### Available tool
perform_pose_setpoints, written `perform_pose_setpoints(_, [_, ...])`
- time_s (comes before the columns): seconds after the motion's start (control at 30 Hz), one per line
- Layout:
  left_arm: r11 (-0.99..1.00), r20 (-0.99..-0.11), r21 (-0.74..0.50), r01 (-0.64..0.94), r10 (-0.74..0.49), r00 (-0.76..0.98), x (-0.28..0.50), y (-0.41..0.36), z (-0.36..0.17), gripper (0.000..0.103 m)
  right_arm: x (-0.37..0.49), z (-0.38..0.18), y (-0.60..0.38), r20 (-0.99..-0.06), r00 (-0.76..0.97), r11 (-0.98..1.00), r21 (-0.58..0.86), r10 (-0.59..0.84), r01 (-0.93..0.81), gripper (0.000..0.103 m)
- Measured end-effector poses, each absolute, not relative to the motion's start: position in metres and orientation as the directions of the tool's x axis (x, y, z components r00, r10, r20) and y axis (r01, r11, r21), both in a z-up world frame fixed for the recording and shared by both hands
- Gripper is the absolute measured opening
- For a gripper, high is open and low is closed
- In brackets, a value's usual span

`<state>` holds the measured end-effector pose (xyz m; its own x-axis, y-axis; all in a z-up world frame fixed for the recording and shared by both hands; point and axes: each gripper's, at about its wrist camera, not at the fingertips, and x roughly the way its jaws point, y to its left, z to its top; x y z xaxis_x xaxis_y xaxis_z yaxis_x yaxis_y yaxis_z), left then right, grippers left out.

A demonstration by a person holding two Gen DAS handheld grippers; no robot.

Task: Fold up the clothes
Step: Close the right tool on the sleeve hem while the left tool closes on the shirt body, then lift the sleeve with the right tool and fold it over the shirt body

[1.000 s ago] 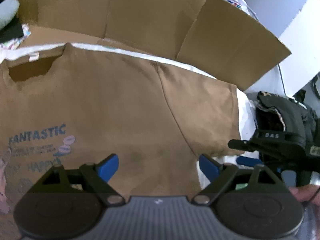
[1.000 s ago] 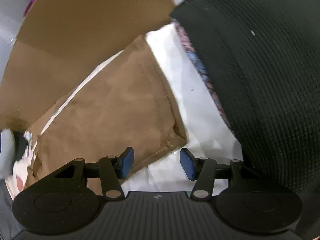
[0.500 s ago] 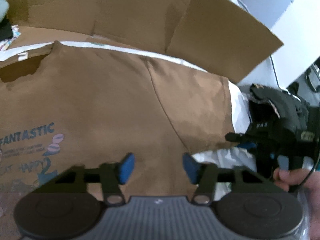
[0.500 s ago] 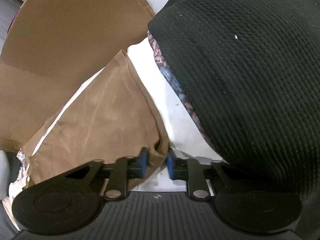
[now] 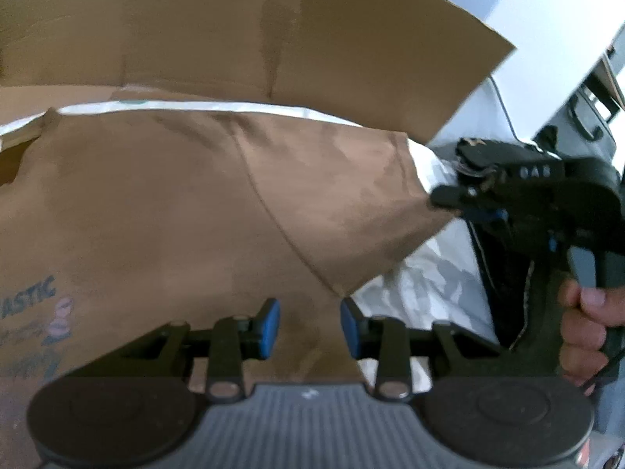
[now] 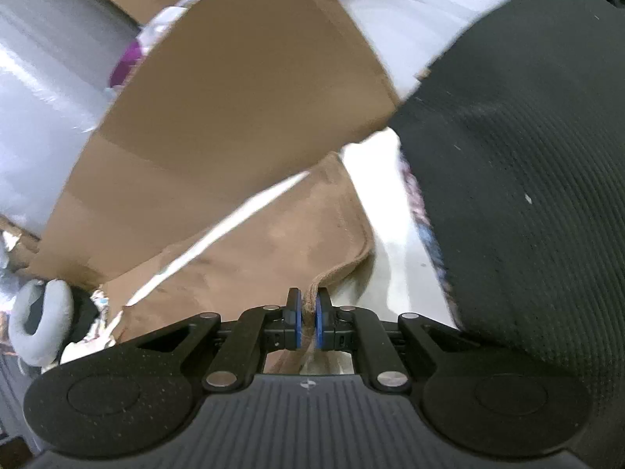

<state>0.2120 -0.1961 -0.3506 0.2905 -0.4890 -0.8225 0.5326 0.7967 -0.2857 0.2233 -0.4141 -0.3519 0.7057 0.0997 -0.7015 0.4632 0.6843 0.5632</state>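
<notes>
A brown T-shirt (image 5: 175,203) with blue print lies spread on a white sheet (image 5: 425,285). My left gripper (image 5: 309,328) hovers low over the shirt's side just below the armpit seam. Its jaws are closing, with flat brown cloth between the blue pads (image 5: 269,326), which still stand apart. My right gripper (image 6: 308,314) is shut on the hem of the shirt's sleeve (image 6: 297,242) and holds that corner slightly raised. The left wrist view shows the right gripper (image 5: 443,197) pinching the sleeve's outer corner, a person's hand (image 5: 586,312) on its handle.
Flattened cardboard (image 5: 273,31) stands behind the shirt, also filling the upper left of the right wrist view as cardboard (image 6: 234,97). A black knit garment (image 6: 527,156) bulks close on the right. A grey ring-shaped object (image 6: 39,328) lies at far left.
The left jaws narrowed and slid right along the shirt toward the armpit. The right gripper closed on the sleeve hem and lifted it a little.
</notes>
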Motion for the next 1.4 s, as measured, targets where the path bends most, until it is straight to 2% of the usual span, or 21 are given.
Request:
perform_pose_setpoints(0.03, [0.789,-0.823,-0.279,0.547,-0.490,0.288,0.212,-0.199,-0.351,0.022,0.226,-0.350,-0.413,-0.694,0.712,0.691,0.566,0.105,0.450,0.005])
perform_pose_setpoints(0.07, [0.786,-0.828,-0.269,0.557,-0.484,0.282,0.211,-0.202,-0.353,0.020,0.231,-0.348,-0.412,-0.687,0.719,0.696,0.569,0.110,0.438,0.005])
perform_pose_setpoints(0.13, [0.781,-0.841,-0.260,0.567,-0.472,0.264,0.212,-0.207,-0.357,0.008,0.232,-0.344,-0.410,-0.675,0.729,0.705,0.573,0.116,0.418,0.005])
perform_pose_setpoints(0.17, [0.779,-0.843,-0.271,0.565,-0.476,0.252,0.213,-0.208,-0.359,0.007,0.233,-0.340,-0.411,-0.669,0.734,0.707,0.576,0.119,0.410,0.005])
perform_pose_setpoints(0.5, [0.763,-0.857,-0.214,0.609,-0.446,0.257,0.208,-0.226,-0.370,0.007,0.230,-0.328,-0.416,-0.620,0.765,0.699,0.625,0.175,0.347,0.005])
perform_pose_setpoints(0.63, [0.761,-0.857,-0.189,0.621,-0.436,0.273,0.206,-0.232,-0.373,0.001,0.229,-0.326,-0.418,-0.611,0.769,0.703,0.631,0.189,0.328,0.005])
perform_pose_setpoints(0.73, [0.758,-0.859,-0.175,0.628,-0.429,0.278,0.206,-0.235,-0.377,0.001,0.228,-0.325,-0.419,-0.602,0.772,0.704,0.639,0.204,0.312,0.005])
perform_pose_setpoints(1.07, [0.810,-0.845,-0.282,0.514,-0.463,0.268,0.209,-0.222,-0.389,0.000,0.226,-0.314,-0.413,-0.531,0.785,0.701,0.690,0.319,0.182,0.003])
perform_pose_setpoints(1.23, [0.841,-0.823,-0.366,0.397,-0.492,0.283,0.210,-0.211,-0.394,0.000,0.228,-0.309,-0.404,-0.495,0.786,0.696,0.708,0.370,0.118,0.000])
perform_pose_setpoints(1.4, [0.853,-0.813,-0.394,0.343,-0.497,0.303,0.206,-0.207,-0.398,0.000,0.227,-0.309,-0.399,-0.530,0.763,0.716,0.686,0.369,0.130,0.000])
